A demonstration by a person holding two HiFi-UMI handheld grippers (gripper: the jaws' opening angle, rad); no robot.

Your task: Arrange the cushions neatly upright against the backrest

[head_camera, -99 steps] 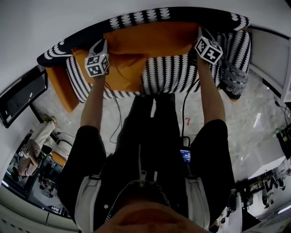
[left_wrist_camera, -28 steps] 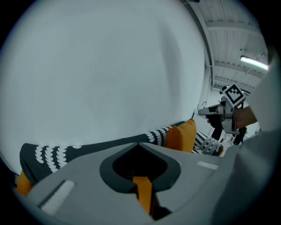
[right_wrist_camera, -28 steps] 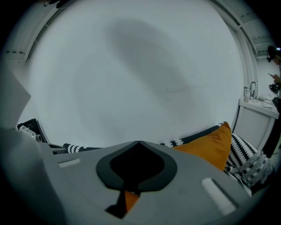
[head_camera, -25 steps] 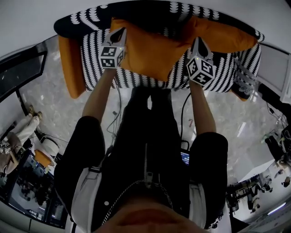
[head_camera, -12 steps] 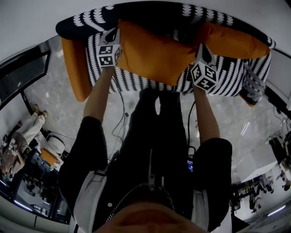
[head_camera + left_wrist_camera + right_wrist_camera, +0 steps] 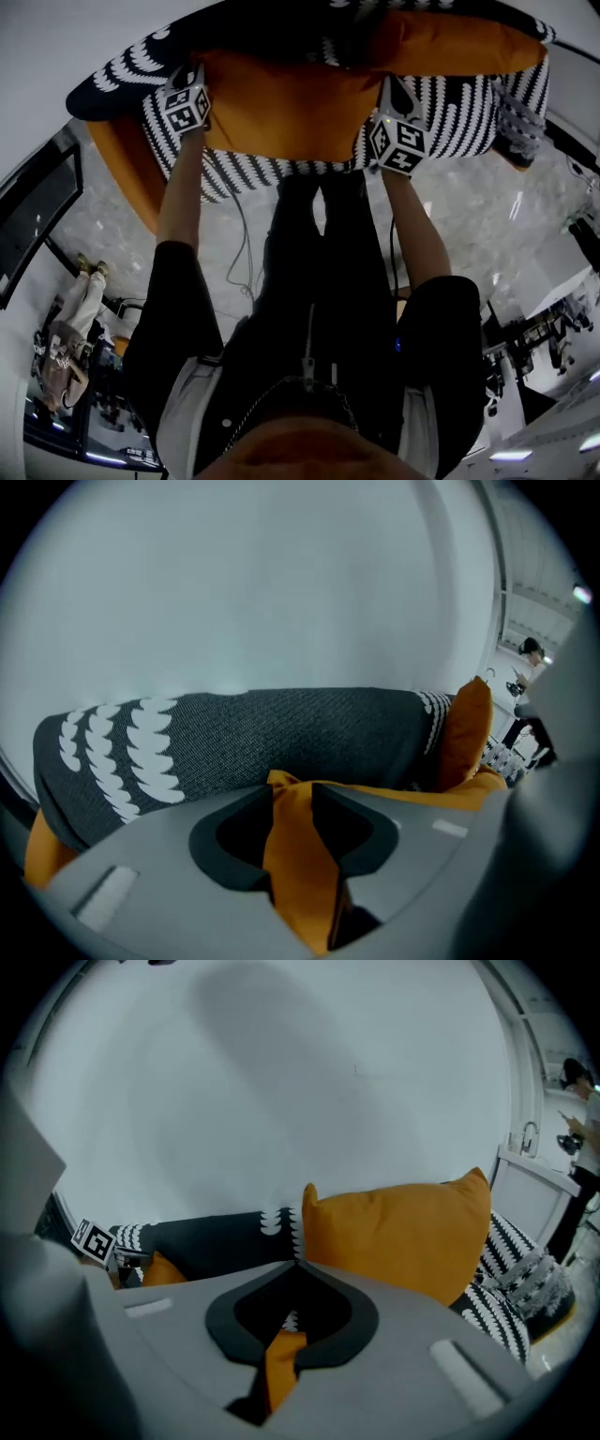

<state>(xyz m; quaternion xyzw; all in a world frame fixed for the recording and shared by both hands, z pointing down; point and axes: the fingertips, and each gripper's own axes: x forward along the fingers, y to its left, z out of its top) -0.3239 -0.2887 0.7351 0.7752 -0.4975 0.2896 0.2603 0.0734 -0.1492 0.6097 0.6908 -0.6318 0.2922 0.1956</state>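
One orange cushion stands upright against the backrest. The second cushion leans on the backrest beside it and, I judge, still needs settling. Both arms reach forward, angled down. The left gripper jaws have just been opening, with orange fabric loose between them. The right gripper jaws are pinched tight on its corner.

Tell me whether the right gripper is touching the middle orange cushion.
Touching. The right gripper view shows the right gripper shut, with a fold of the middle orange cushion pinched between its jaws.

Marble floor w/ black cable; bystander lower left.
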